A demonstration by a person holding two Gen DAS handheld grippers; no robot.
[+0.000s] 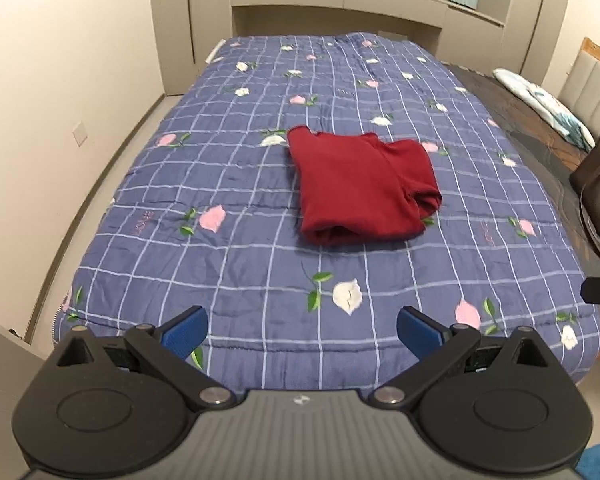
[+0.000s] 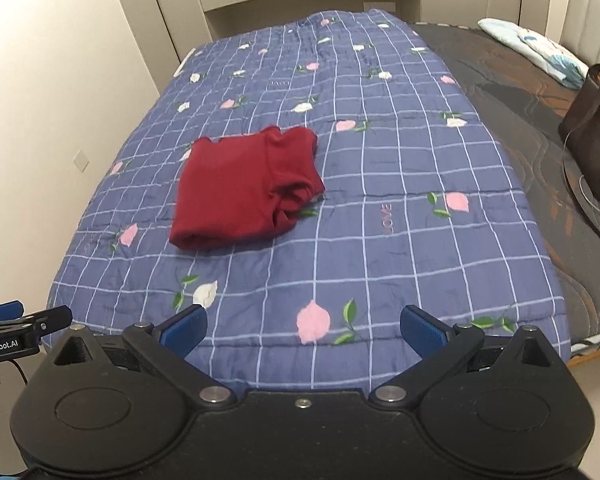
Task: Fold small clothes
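Tongs on both sides are spread wide and pinching nothing: left tongs [image 1: 302, 330], right tongs [image 2: 303, 330]. Well ahead of them, we see the red garment [image 1: 360, 188] lying on the quilt [image 1: 228, 184] in what looks like a finished bundle, though its layers are hard to read. We judge the tongs hang back because folding appears done.
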